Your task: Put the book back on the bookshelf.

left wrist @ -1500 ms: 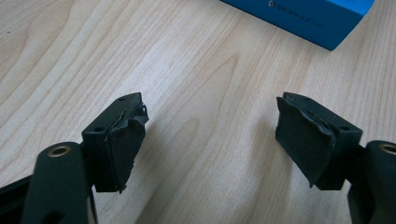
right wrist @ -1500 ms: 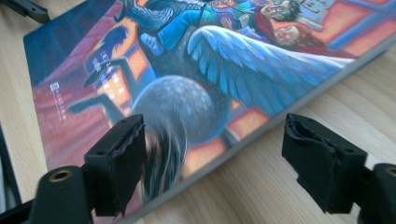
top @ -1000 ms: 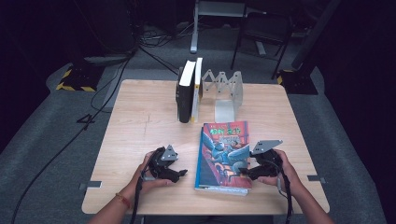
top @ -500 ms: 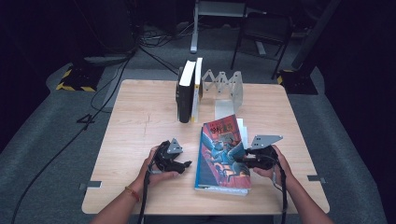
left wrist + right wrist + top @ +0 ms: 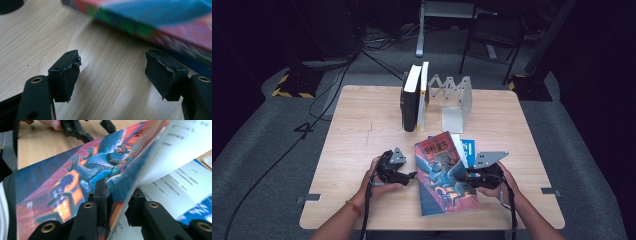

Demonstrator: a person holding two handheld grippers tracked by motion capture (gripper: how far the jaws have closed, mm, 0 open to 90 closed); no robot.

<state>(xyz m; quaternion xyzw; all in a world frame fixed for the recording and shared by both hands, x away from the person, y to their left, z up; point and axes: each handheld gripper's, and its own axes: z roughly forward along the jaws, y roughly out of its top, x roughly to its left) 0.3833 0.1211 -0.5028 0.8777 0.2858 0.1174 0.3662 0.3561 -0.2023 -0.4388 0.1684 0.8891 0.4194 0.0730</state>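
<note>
The right gripper [image 5: 117, 195] is clamping the front cover of the illustrated book [image 5: 443, 172], its jaws having just been closing, and is tilting that cover up off the pages. The book is lying at the table's [image 5: 362, 125] near edge. The left gripper [image 5: 112, 75] is waiting released beside the spine, holding nothing. Farther back, two books [image 5: 414, 97] are standing at the bookend rack [image 5: 454, 102]. Judgement: opening or lifting is beginning; shelving remains.

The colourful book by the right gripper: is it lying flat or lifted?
Lifted. The book tilts up at its right edge, where the right gripper, whose jaws just closed, pinches the cover; pages beneath show.
</note>
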